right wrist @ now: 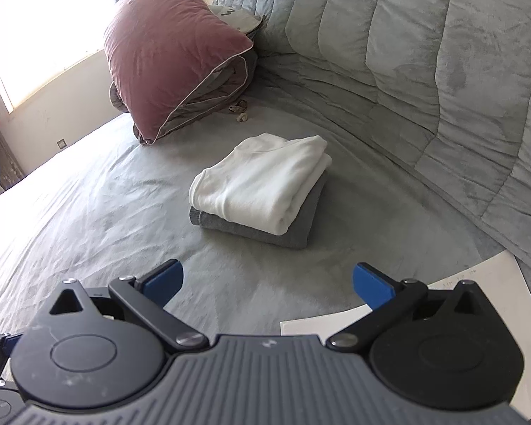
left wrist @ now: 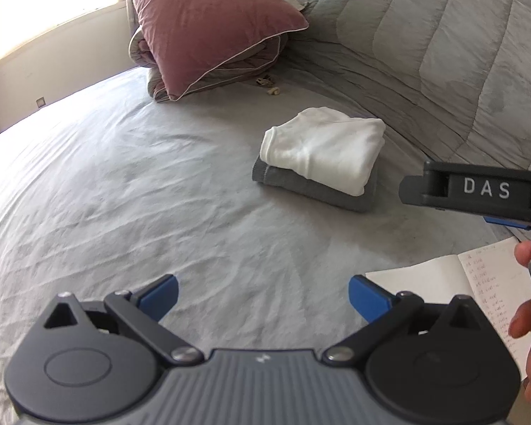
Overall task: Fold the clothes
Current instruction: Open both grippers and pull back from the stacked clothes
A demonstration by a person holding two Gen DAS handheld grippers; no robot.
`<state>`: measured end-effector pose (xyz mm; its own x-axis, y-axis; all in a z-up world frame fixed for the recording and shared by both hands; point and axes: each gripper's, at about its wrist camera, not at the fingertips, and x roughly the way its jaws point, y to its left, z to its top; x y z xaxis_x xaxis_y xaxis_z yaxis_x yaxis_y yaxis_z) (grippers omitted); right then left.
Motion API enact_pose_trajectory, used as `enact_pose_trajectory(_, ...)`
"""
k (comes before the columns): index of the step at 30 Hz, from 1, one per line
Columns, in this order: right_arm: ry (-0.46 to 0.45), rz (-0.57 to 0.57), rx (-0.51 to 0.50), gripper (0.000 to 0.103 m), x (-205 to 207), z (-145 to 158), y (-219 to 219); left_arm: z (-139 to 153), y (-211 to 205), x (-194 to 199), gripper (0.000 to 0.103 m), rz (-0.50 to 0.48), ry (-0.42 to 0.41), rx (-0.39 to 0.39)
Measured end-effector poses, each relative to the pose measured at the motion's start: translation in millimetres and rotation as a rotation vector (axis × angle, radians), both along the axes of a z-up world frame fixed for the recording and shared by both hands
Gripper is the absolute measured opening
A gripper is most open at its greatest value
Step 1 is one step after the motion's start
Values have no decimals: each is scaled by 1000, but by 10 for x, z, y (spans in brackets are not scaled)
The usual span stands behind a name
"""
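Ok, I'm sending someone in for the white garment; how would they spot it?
On the grey bed sheet, in front of the pink pillow, sits a two-piece folded stack. The white garment is the top piece, lying on a folded dark grey garment.

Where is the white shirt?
The white shirt lies folded on top of the grey garment, mid-bed in both views, ahead of the open grippers and in front of the pink pillow.
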<state>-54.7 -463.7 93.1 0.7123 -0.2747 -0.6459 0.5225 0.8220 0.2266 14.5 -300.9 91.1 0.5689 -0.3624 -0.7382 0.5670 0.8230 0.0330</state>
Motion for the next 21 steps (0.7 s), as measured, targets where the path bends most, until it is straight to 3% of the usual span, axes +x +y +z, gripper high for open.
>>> enact_pose_trajectory(21,15,14,-23,103,-59,62,148,-15,110,-54,102,7,58,-19)
